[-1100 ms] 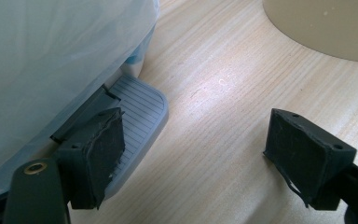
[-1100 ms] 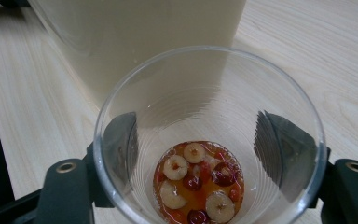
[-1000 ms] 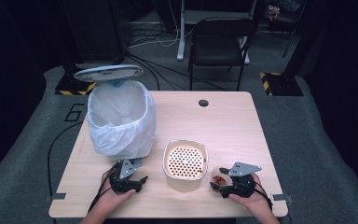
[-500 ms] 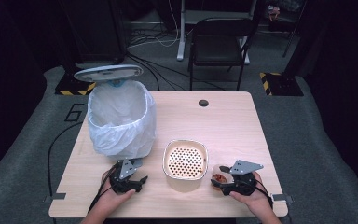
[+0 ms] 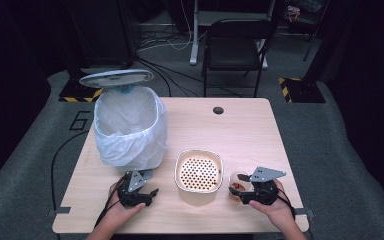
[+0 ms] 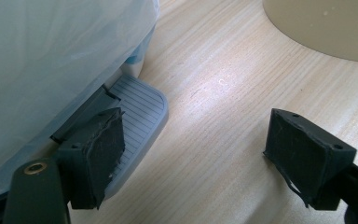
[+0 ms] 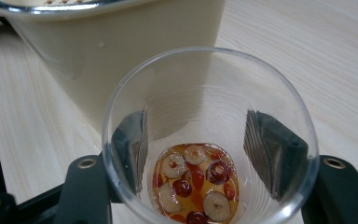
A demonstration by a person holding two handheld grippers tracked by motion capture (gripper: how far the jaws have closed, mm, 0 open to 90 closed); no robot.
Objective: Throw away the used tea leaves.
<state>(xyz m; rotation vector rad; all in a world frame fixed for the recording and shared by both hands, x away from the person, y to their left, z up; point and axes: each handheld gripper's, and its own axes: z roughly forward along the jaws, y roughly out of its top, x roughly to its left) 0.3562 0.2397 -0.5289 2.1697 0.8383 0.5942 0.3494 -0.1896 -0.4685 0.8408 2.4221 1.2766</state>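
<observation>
Right gripper (image 7: 200,163) clamps our clear cup (image 7: 209,140) of tea dregs | left gripper (image 6: 205,154) gapes by bin pedal (image 6: 135,121) | next, probably: tip into strainer bowl (image 5: 198,171).

Your left gripper (image 6: 193,161) hangs over the wooden table (image 6: 223,88) with its jaws spread wide apart. The left jaw sits over the bin's grey ribbed pedal (image 6: 137,105), beside the white bag (image 6: 46,60). A cream container (image 6: 326,28) lies ahead.

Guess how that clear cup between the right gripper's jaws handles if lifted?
The clear cup looks thin-walled, so it probably flexes under squeeze. It holds only a shallow amber liquid with fruit slices at the bottom, so it is likely light. That liquid could slosh if the right gripper tilts it.
</observation>
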